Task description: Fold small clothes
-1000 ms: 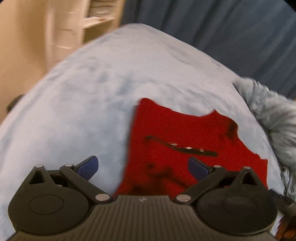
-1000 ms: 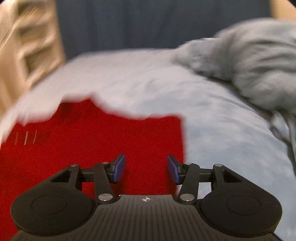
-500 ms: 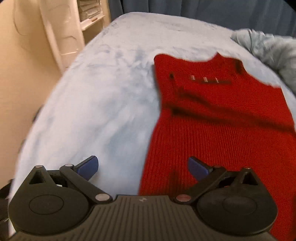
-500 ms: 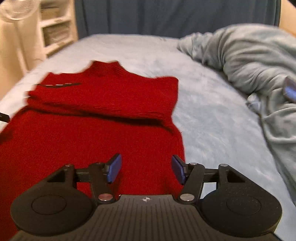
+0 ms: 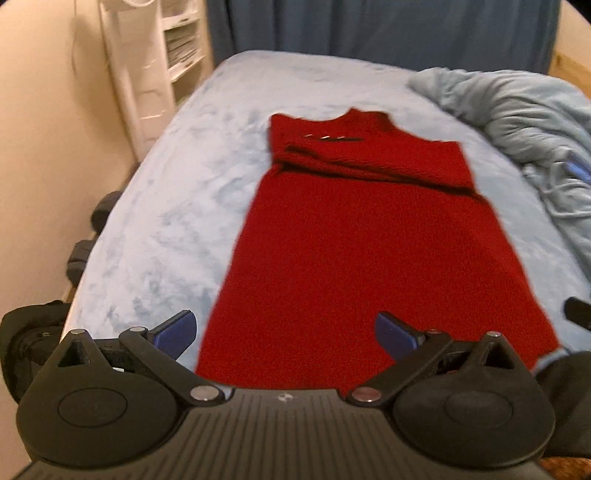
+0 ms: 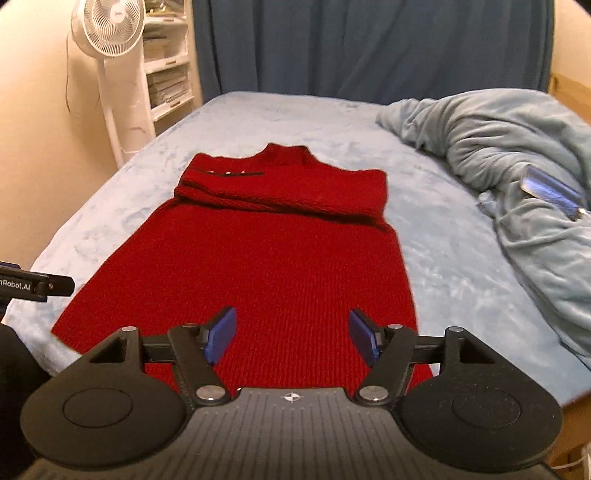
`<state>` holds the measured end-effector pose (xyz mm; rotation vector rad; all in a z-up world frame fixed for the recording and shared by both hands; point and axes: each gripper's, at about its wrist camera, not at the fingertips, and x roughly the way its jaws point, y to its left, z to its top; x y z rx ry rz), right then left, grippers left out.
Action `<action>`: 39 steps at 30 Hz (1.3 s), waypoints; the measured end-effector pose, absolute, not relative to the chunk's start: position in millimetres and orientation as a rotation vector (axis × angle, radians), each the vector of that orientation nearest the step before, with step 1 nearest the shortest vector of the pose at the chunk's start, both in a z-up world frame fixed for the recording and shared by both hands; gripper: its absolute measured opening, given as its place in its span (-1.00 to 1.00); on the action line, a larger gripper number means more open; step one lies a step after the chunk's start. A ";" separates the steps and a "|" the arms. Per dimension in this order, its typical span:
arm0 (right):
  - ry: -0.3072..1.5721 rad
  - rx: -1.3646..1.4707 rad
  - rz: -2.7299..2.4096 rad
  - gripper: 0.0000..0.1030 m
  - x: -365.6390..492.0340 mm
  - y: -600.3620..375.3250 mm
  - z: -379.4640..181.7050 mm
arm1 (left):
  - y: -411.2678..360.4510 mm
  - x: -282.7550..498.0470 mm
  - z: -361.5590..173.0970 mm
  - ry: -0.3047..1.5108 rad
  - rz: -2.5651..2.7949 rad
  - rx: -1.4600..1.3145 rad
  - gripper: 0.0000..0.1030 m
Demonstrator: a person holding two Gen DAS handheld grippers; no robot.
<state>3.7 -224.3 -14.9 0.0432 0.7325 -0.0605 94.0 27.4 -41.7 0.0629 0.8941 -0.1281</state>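
Red sweater's (image 6: 258, 273) near hem cut off

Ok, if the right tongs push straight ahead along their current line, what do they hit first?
Most likely the red knit garment: it fills the view between the right tongs' opening, empty jaws, lying flat on the bed. They would probably land on its lower half, near the hem, though depth is hard to judge.

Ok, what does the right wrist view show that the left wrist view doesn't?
Only the right wrist view shows the white fan head and the opening right gripper, nothing between its pads. Only the left wrist view shows the open left gripper and dark objects beside the bed. Both show the red knit garment flat on the blue bed, sleeves folded across, and the bundled blanket.
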 end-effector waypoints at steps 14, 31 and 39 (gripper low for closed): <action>0.698 0.041 -0.062 0.34 -58.5 -203.1 1.7 | 22.4 35.5 -18.5 0.829 -0.193 -0.029 0.99; 0.718 0.044 -0.038 0.36 -59.8 -198.2 -4.6 | 12.2 26.4 -20.8 0.837 -0.165 0.086 0.99; 0.739 0.038 -0.040 0.36 -54.4 -196.8 -8.4 | 11.1 35.8 -24.7 0.862 -0.128 0.116 1.00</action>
